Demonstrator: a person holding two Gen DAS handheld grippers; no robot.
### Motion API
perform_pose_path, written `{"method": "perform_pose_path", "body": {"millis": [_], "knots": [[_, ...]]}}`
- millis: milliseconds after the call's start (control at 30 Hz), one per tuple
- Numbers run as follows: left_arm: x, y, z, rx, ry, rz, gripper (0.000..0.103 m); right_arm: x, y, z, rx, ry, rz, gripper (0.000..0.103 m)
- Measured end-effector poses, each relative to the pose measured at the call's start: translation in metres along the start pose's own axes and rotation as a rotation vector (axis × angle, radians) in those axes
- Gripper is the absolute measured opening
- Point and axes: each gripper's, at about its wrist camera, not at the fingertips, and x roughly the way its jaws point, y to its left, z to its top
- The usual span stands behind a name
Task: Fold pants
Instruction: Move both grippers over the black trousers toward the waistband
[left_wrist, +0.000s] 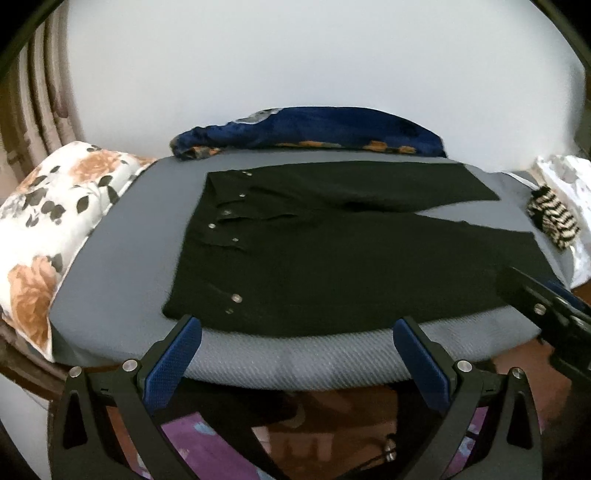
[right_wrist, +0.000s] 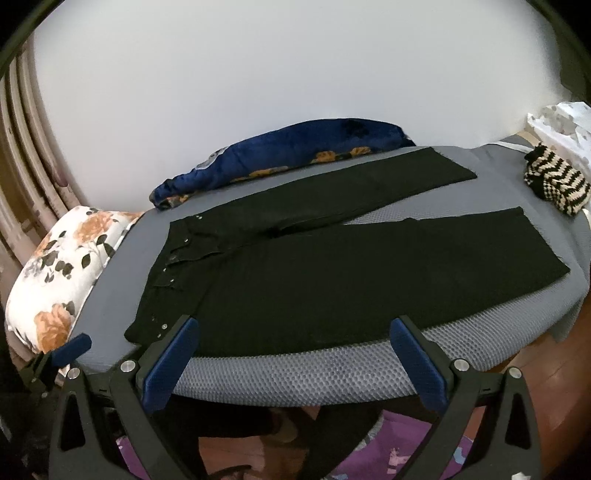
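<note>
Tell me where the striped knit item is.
The striped knit item lies at the mattress's far right end, beyond the black pants' leg hems.

The black pants (right_wrist: 332, 273) lie flat and unfolded in front of me, waistband with its silver rivets to my left, the two legs spread apart in a V toward my right. The near leg runs along the bed's (right_wrist: 295, 376) front edge.
</note>
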Motion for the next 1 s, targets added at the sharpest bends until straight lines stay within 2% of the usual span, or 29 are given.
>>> {"method": "perform_pose_path", "body": {"millis": [133,233,300,400,500,600,833,1000], "knots": [[0.018,0.022,0.01,-0.039,0.011,0.024,0.103,0.006,0.004,0.013,-0.03,0.001,0.003,0.103],[0.03,0.037,0.019,-0.072,-0.01,0.064,0.103,0.01,0.009,0.024,-0.037,-0.005,0.018,0.103],[0.031,0.048,0.024,-0.115,-0.071,0.061,0.103,0.012,0.016,0.031,-0.053,-0.019,0.028,0.103],[0.029,0.061,0.033,-0.162,-0.169,0.107,0.103,0.014,0.022,0.041,-0.053,-0.039,0.061,0.103],[0.023,0.067,0.047,-0.151,-0.27,0.169,0.103,0.013,0.023,0.046,-0.031,-0.074,0.079,0.103],[0.024,0.074,0.063,-0.133,-0.316,0.217,0.103,0.017,0.022,0.048,-0.043,-0.084,0.063,0.103],[0.056,0.086,0.096,0.002,-0.24,0.27,0.103,0.042,0.01,0.054,-0.02,-0.02,0.08,0.103],[0.087,0.093,0.109,0.047,-0.14,0.285,0.103,0.058,0.008,0.063,-0.019,-0.008,0.096,0.103]]}}
